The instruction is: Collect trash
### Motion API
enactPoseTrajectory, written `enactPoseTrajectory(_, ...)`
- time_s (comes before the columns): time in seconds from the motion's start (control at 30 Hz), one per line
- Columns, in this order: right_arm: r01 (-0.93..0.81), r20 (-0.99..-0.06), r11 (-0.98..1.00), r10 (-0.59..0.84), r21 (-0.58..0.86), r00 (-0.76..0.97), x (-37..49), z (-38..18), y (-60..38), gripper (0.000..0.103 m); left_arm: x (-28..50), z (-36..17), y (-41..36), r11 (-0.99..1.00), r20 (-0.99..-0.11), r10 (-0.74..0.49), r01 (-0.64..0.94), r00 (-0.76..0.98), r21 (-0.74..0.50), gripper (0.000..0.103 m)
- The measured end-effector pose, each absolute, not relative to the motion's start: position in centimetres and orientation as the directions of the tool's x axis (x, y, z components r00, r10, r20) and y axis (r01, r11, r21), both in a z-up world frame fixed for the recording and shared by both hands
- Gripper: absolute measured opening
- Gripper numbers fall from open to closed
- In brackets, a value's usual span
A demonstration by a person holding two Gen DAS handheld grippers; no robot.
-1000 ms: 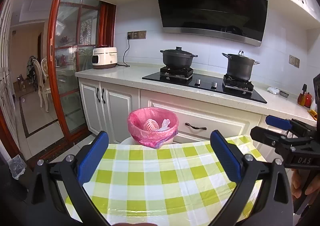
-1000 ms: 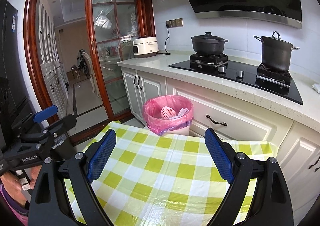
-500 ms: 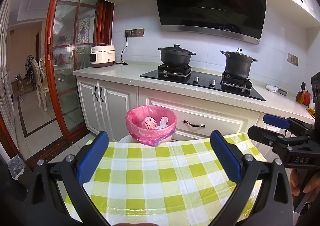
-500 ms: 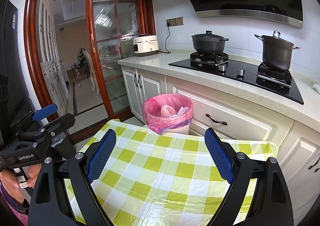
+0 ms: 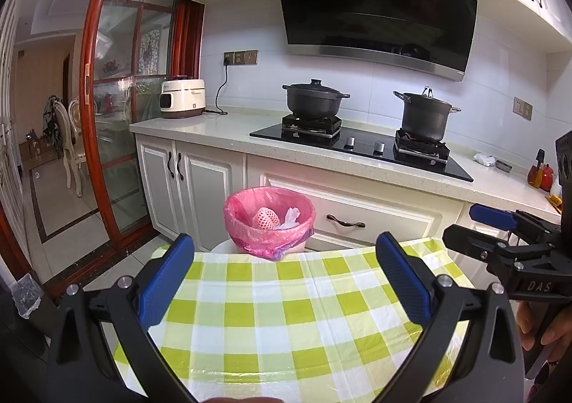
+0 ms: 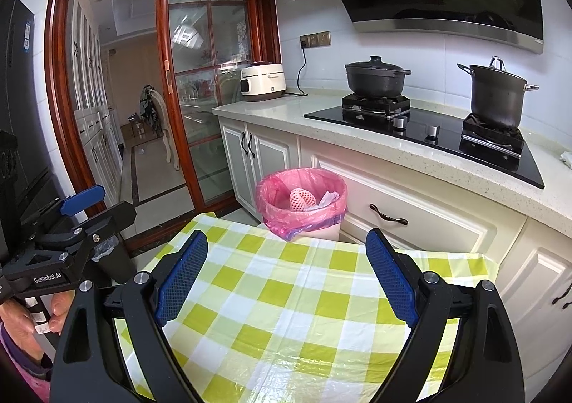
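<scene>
Both of your hand-held grippers are spread wide and empty: the left hand-held gripper (image 5: 284, 283) and the right hand-held gripper (image 6: 286, 281) hover over the bare checked table (image 5: 286, 313); the trash (image 5: 266, 219) lies in the pink-lined bin (image 5: 270, 220) beyond the table's far edge; check for stray scraps, then hold steady.

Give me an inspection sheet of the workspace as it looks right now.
Surface: checked tablecloth, nothing on its visible part.
Job's things: bin with pink liner beyond the table's far edge; foam net and crumpled paper inside.
Clutter: nothing seen on the table.
Grippers: left gripper open, empty; right gripper open, empty.
Cables: black cord from wall socket to rice cooker.
Surroundings: two pots on the hob, white cabinets, glass sliding door.
</scene>
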State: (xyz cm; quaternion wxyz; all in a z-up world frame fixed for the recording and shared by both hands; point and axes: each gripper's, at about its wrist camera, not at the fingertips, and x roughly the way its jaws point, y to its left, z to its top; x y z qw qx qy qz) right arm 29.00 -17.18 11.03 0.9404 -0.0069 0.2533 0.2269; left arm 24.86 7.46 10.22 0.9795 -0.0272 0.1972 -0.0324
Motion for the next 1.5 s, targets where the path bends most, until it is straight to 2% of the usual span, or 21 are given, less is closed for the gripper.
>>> enactPoseTrajectory(1.5, -0.432, -0.476, 0.893, 0.437, 0.126, 0.763, 28.7, 10.23, -17.7, 0.085, 25.34, 9.77, 6.75, 0.994, -0.4, -0.104, 0.083, 0.911, -0.07, 0.098)
